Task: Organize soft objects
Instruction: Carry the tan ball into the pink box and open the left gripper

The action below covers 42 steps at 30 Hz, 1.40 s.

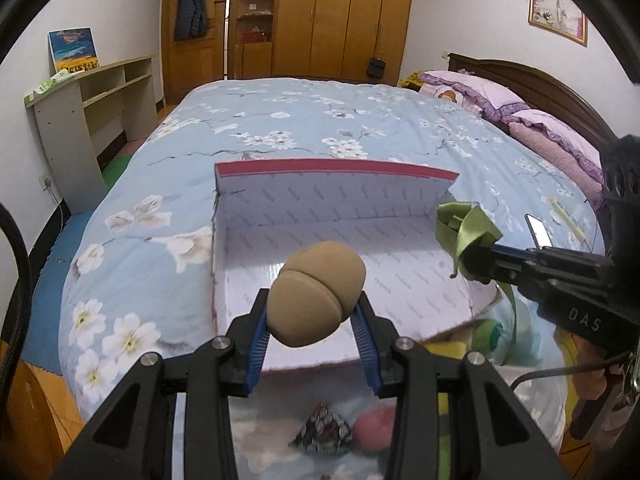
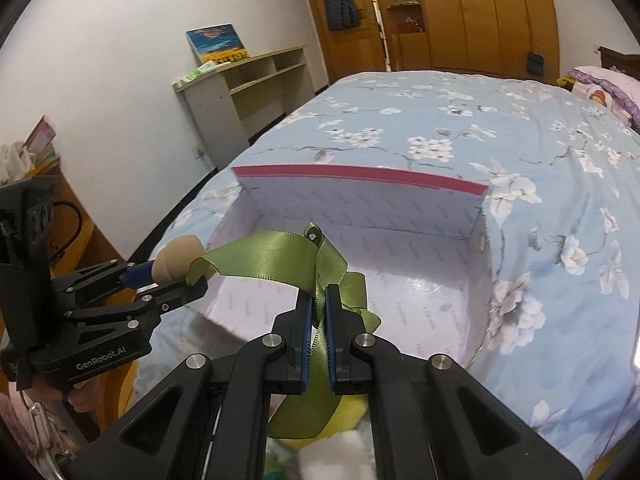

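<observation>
The left gripper pinches a tan foam ball between its blue pads, holding it above the near edge of the open white box that lies on the bed. The right gripper has its pads pressed together on a green satin ribbon, whose loops fan out over the near side of the box while a tail hangs down behind the fingers.

Below the box's near edge, both views are blocked by the gripper frames. From the left wrist only fragments show there: a dark patterned pouch, something pink, and a blurred yellow and green heap. What they are cannot be made out. From the right wrist a yellow shape and something white and fluffy are likewise cut off.

The right gripper's body reads "DAS" in the left wrist view; the left gripper's body reads "GenRobot.AI" in the right wrist view. The box lining carries faint repeated print too small to read, and its raised far wall has a red rim.

Beyond the box the floral blue quilt runs to wooden wardrobes with a dark jacket hanging by them. Left of the box stands a pale shelf unit with a painting on top. Right of the box lie purple pillows against a dark headboard, a framed picture above.
</observation>
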Motion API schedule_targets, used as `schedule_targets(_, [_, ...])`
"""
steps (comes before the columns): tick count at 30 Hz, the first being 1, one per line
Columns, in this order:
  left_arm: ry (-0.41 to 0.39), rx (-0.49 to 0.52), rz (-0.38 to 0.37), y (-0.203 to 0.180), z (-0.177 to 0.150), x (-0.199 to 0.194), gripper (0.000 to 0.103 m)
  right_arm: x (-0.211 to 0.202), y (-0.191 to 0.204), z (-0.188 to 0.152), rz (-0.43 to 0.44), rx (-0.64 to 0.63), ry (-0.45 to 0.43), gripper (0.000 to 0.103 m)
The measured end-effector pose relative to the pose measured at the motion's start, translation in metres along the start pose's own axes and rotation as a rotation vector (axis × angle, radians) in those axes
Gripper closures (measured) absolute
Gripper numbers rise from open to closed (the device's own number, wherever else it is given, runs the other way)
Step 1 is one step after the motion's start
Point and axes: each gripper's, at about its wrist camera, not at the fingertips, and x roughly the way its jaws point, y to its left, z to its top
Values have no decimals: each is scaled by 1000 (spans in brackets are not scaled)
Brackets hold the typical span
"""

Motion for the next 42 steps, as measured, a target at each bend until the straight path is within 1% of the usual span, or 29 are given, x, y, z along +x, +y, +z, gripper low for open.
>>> schedule_targets(5, [13, 3, -2, 1, 9, 20, 62, 10, -13, 7, -36, 22, 6, 96])
schedule_targets(9, [20, 14, -26, 5, 17, 39, 62, 20, -19, 13, -93, 34, 17, 96])
schedule_targets(13, [2, 52, -22, 8, 24, 55, 62, 31, -22, 19, -181, 28, 37, 96])
schedule_targets(16, [13, 53, -55, 13, 30, 70, 62, 39, -28, 23, -234, 38, 56, 96])
schedule_targets(21, [41, 51, -53, 17, 35, 89, 62, 52, -40, 29, -282, 54, 79, 96])
schedule_targets(25, [76, 42, -50, 15, 38, 103, 62, 61, -52, 30, -299, 67, 89, 96])
schedule_targets(30, [87, 28, -21, 10, 39, 113, 62, 72, -62, 30, -326, 38, 97, 96])
schedule_targets(34, [110, 14, -6, 6, 42, 126, 61, 78, -70, 30, -315, 42, 104, 96])
schedule_targets(42, [131, -11, 25, 2, 42, 141, 61, 93, -75, 24, -308, 30, 127, 95])
